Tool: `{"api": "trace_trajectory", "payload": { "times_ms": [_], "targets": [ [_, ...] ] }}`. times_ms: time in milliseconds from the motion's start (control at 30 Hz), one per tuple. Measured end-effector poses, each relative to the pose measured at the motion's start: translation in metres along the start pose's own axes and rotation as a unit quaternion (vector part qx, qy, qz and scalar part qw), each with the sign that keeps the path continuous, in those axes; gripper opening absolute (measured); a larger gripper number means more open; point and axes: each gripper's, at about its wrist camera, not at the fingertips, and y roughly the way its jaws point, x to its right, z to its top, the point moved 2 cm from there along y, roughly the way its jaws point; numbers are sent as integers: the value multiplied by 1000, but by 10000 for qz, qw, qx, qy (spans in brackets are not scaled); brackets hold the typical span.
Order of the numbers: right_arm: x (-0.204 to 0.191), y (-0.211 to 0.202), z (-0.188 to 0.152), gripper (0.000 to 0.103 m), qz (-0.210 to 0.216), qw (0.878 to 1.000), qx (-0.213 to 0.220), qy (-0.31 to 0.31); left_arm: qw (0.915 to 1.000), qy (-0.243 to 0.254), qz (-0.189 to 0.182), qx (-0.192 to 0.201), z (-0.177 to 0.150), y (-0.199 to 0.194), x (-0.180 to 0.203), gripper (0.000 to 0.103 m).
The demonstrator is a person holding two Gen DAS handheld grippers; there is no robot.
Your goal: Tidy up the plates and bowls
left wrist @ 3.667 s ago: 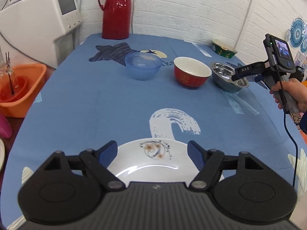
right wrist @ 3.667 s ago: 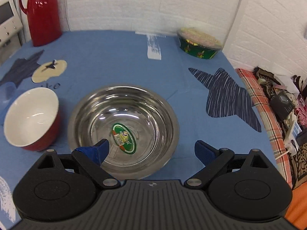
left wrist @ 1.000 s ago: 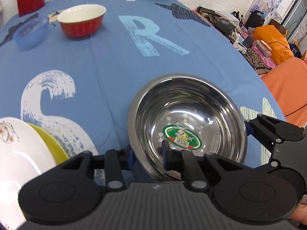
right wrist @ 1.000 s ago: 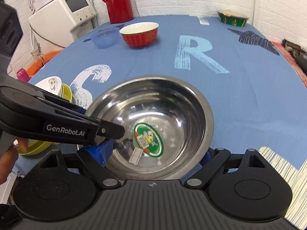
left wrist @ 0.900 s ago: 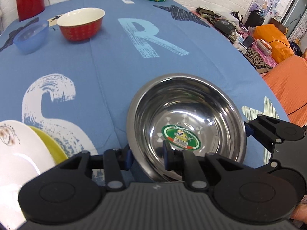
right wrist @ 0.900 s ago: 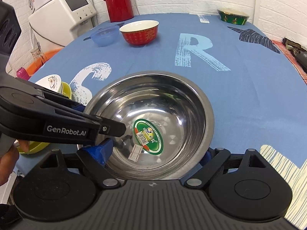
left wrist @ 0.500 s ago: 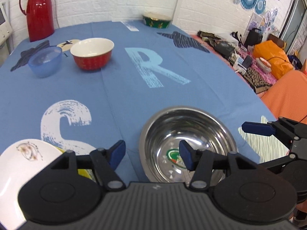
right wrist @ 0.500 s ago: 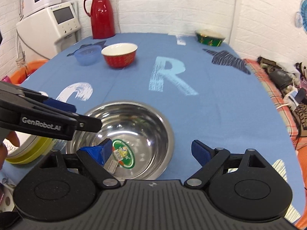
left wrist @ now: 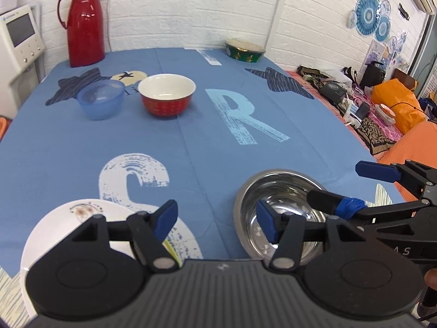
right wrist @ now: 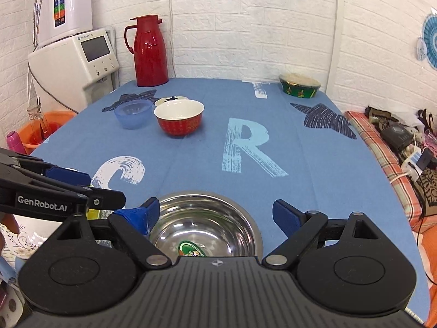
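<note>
Steel bowl (right wrist: 204, 229) sits free near your plate stack (left wrist: 68, 218), probably grouping; left gripper (left wrist: 215, 222) and right gripper (right wrist: 215, 216) both spread, empty.

Bright, even indoor light; glare streaks the steel bowl (left wrist: 278, 191) and, beyond it, the red jug (right wrist: 148, 52). Fisheye bends brick walls at the edges.
</note>
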Motion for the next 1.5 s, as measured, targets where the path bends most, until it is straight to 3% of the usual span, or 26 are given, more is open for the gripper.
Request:
{"api": "trace_trajectory", "payload": {
  "times_ms": [500, 733, 933, 1200, 1367, 1500],
  "targets": [
    [-18, -26, 7, 77, 118, 9992, 364, -144, 9995, -54, 148, 274, -7, -37, -3, 60],
    [-15, -1, 14, 77, 135, 9998, 156, -82, 9995, -79, 140, 254, 6, -19, -14, 63],
    [-11, 29, 20, 77, 302, 9995, -122, 60, 9988, -271, 369, 188, 19, 2, -36, 65],
    [-7, 66, 40, 77, 572, 9974, -394, 190, 9932, -437, 1063, 196, 43, 27, -69, 67],
    [-2, 88, 51, 77, 595, 9964, -555, 236, 9780, -488, 2019, 206, 61, 41, -82, 68],
    [5, 100, 54, 77, 595, 9956, -674, 279, 9771, -552, 2052, 133, 69, 50, -88, 72]
  ]
}}
